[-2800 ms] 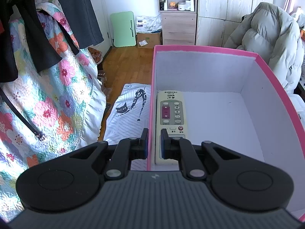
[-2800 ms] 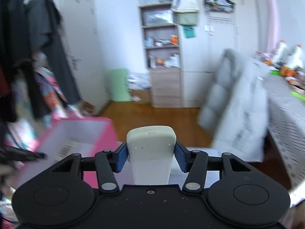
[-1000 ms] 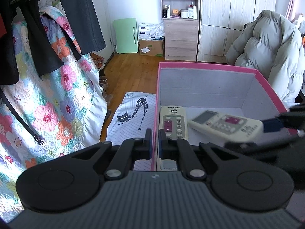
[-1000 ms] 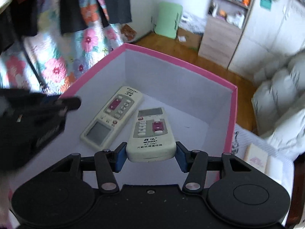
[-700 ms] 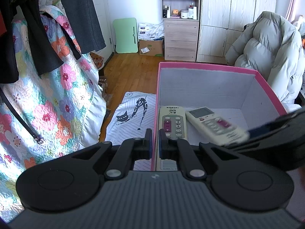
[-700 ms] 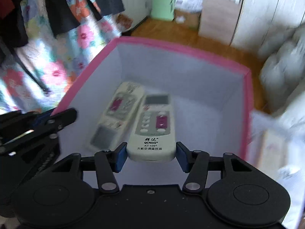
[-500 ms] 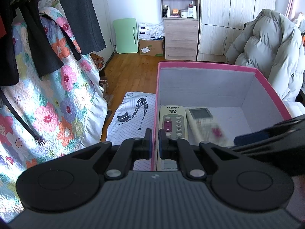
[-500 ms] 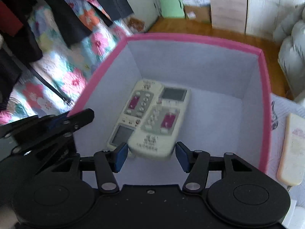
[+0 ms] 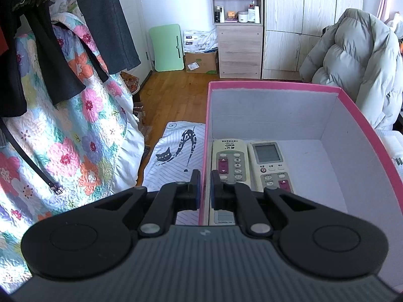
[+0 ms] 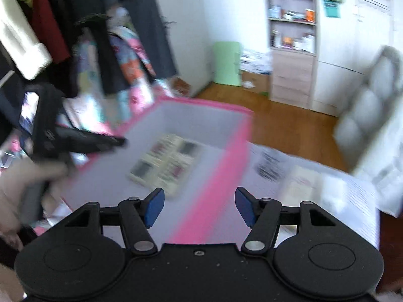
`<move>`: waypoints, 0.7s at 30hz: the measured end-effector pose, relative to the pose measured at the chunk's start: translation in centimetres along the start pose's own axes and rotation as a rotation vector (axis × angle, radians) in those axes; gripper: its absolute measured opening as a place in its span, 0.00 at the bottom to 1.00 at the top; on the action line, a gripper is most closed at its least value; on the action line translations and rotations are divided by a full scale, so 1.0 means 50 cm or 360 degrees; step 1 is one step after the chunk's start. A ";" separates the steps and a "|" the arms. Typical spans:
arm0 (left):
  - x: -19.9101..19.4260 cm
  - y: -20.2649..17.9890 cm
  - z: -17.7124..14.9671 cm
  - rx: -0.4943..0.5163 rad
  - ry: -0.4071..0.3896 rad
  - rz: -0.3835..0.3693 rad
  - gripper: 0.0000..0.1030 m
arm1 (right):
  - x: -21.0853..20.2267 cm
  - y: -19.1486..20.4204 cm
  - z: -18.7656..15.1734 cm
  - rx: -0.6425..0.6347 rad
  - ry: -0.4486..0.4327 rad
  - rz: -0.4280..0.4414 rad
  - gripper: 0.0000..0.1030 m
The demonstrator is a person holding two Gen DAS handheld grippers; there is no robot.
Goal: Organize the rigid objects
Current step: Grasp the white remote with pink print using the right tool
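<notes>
- The left tool [image 9: 205, 186] is clamping the left wall of the pink box [image 9: 274, 85], pads pinched on the rim, apparently steadying it for loading;
- Inside, the first remote [image 9: 228, 161] is lying flat against that wall; the second remote [image 9: 270, 162] is lying just beside it, parallel, keeping the rest of the floor free;
- The right tool [image 10: 199, 205] is hanging above the box's right rim, its jaws having just been opening, spread with nothing between them; a third remote [image 10: 299, 183], blurred, is waiting on the striped cloth [image 10: 352, 193].
</notes>
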State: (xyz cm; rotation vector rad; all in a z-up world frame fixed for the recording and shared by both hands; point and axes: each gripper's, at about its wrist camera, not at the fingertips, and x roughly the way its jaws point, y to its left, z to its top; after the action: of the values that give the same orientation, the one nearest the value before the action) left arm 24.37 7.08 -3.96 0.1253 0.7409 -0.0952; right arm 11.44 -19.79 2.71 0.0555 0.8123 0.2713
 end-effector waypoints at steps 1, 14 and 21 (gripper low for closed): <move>0.000 -0.001 0.000 0.0000 0.0000 0.0002 0.06 | 0.001 -0.019 -0.009 0.0048 0.0026 -0.0028 0.65; 0.001 0.002 0.004 0.0000 -0.0009 0.0009 0.06 | 0.038 -0.144 -0.184 0.0432 0.0316 -0.0408 0.61; -0.001 -0.006 0.005 0.0042 -0.0009 0.0052 0.06 | 0.080 -0.169 -0.155 0.0497 0.0358 -0.0352 0.63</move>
State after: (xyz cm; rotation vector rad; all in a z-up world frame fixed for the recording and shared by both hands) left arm 24.47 6.75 -3.76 0.1623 0.7318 -0.0741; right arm 10.32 -27.33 -6.76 0.2299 1.0709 -0.0620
